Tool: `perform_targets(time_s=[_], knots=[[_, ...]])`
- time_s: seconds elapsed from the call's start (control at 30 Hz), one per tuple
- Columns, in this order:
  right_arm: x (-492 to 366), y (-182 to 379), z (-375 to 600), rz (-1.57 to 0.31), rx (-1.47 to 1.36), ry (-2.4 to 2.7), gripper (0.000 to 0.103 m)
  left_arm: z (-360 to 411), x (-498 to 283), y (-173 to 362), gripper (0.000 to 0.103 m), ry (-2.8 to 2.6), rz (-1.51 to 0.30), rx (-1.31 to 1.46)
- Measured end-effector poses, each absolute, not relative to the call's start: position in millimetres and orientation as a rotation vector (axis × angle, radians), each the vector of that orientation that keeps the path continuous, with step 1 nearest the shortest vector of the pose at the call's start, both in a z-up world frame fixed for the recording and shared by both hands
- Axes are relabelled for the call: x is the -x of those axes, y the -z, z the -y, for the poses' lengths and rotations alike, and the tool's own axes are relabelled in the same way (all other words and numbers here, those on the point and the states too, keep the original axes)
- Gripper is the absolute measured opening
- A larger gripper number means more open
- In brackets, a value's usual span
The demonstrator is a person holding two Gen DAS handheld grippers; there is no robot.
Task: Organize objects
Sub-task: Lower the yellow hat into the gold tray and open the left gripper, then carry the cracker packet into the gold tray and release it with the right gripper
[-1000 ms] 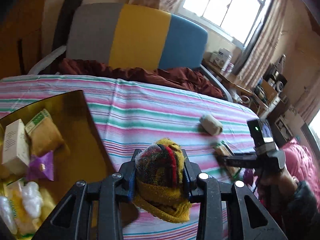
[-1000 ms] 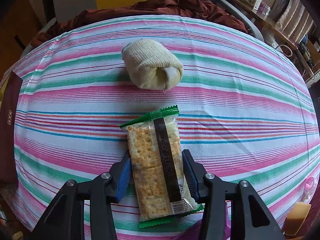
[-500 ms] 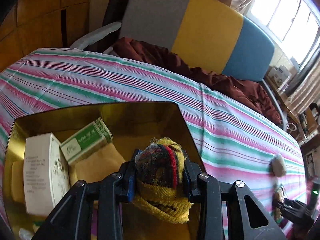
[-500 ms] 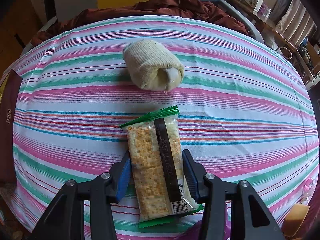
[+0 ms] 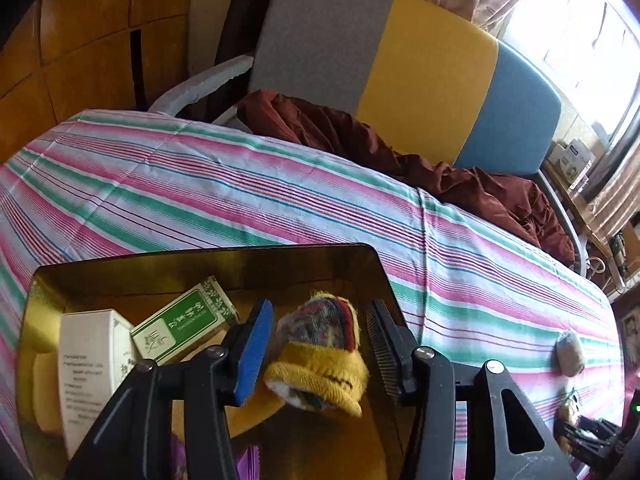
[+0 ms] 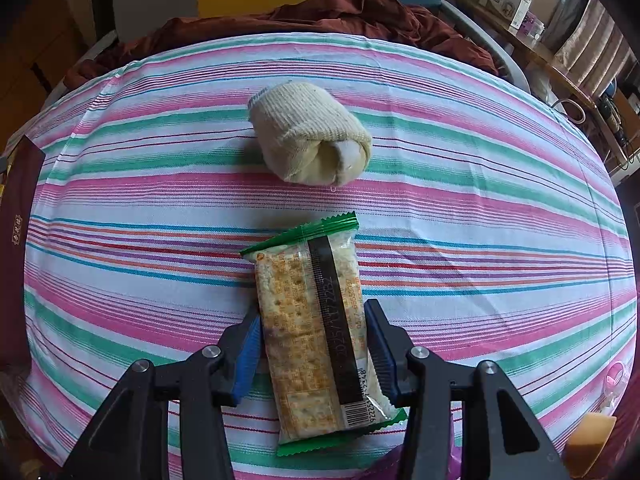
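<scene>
Left hand-held gripper [image 5: 316, 354] swung over the gold tray [image 5: 372, 256], jaws just opened, gaps both sides of the yellow sock roll [image 5: 320, 356]. Right hand-held gripper [image 6: 314, 356] clamps cracker packet [image 6: 316, 320]; cream sock roll [image 6: 308, 134] at 12 o'clock on the bed.

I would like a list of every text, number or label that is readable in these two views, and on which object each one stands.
Cracker packet, date print along the dark strip: "2025/11/22B2", last characters uncertain.
Cracker packet, under the barcode: digits that look like "9222...2348", the middle not legible.
Green and white box in the golden tray: Chinese characters and a small Latin line, too blurred to read.
White box: lines of small print, blurred.
Dark red box at the table's edge: gold emblem, unreadable.
</scene>
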State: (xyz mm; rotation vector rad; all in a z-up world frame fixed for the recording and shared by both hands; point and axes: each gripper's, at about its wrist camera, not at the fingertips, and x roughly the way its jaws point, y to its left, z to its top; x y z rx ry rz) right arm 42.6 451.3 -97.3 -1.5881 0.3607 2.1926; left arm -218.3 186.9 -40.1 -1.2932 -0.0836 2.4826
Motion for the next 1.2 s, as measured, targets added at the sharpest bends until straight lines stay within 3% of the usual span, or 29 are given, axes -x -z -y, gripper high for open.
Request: perform_targets(time_s=[0.2, 0.6, 1.2], knots=[[-45, 99, -454, -0.354, 1.586, -2.194, 0.049, -182, 158, 20, 0.057, -2.484, -0.037, 1.18], [-55, 100, -460, -0.302, 1.569, -2.198, 0.049, -170, 50, 9, 0.057, -2.475, -0.172, 1.025], [-44, 96, -456, -0.263, 1.547, -2.214, 0.044, -145, 17, 18, 0.057, -2.493, -0.203, 1.017]])
